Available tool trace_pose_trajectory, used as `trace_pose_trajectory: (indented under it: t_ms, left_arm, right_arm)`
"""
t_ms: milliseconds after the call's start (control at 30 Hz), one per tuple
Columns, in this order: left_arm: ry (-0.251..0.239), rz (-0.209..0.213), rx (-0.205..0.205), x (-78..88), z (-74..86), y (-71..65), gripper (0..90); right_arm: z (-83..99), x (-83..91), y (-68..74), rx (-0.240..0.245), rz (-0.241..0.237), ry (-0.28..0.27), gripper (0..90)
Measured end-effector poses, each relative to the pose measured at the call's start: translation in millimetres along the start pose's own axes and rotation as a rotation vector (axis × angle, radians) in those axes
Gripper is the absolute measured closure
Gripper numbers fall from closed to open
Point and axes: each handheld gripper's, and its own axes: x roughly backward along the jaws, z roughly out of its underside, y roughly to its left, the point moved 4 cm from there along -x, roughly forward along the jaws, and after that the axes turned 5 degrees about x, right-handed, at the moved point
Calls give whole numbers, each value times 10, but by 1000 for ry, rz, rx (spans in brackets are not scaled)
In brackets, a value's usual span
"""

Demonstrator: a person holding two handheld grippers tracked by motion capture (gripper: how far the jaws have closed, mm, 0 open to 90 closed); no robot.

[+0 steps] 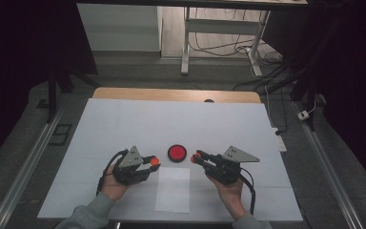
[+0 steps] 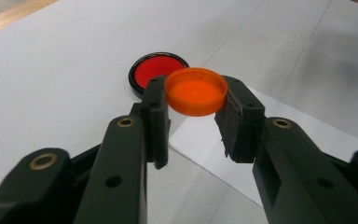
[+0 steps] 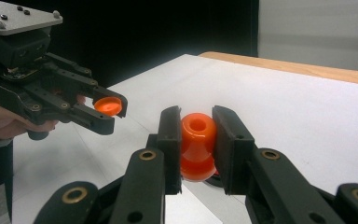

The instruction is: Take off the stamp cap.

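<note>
Left gripper [image 2: 193, 123]: clenched on an orange cap [image 2: 196, 91], pinched at opposite points of the rim; the hollow side faces up in the left gripper view.
Right gripper [image 3: 199, 147]: clenched on a small orange bottle [image 3: 197, 144], gripped across its body; the open neck points toward this gripper's camera.
Position of the held things: both are above the white table [image 1: 124, 124], at the tips of the two grippers, near each other but apart.
Key relation: in the high view the left gripper [image 1: 148, 163] and the right gripper [image 1: 199, 157] point at each other, tip to tip, with a gap between them.
Object in the gap: a red disc with a black rim [image 1: 177, 152] lies flat on the table, just beyond the line between the tips.
Bottle axis: roughly level, along the right gripper's jaws.
Cap axis: roughly upright, so it does not line up with the bottle neck.
Judgement: joining cap and neck likely calls for turning one hand first.
White sheet [image 1: 173, 189]: lies flat on the table on the person's side of the tips.
</note>
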Motion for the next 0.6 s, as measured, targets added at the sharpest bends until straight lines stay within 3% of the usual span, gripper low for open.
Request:
trace_pose_trajectory:
  t_ms: [600]
  left_arm:
    - [-17, -49, 82, 440, 339, 186, 650]
  right_arm:
    - [-3, 1, -2, 10, -16, -8, 731]
